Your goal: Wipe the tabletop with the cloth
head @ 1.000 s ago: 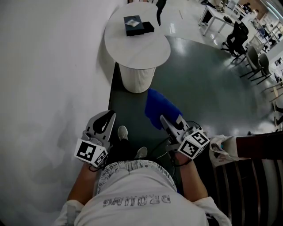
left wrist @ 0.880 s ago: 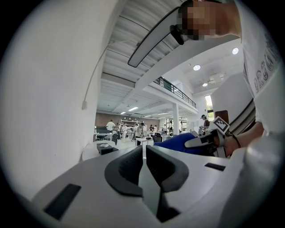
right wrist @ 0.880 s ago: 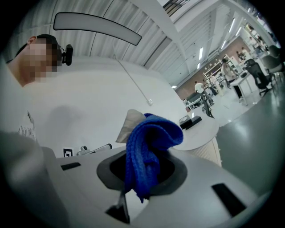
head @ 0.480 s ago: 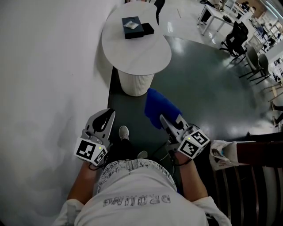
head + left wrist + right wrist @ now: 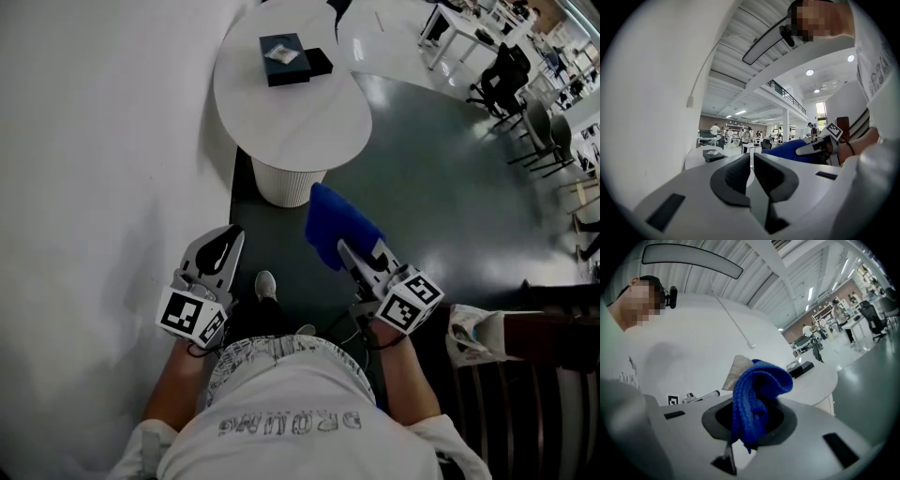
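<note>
- Right tool (image 5: pixel 347 251) is clamped on the blue cloth (image 5: pixel 336 223), which is bunched up out of the jaws, in the air over the dark floor (image 5: pixel 450 178).
- Left tool (image 5: pixel 223 246): jaws pretty much together, nothing in them.
- Round white desk (image 5: pixel 309 122) is just ahead by the wall (image 5: pixel 94 141), with a dark box (image 5: pixel 286 56) on it.

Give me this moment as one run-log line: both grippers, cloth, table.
right gripper: shut on cloth | left gripper: shut, empty | cloth: blue, in air, short of table | table: white, dark box on top | wiping: not begun
</note>
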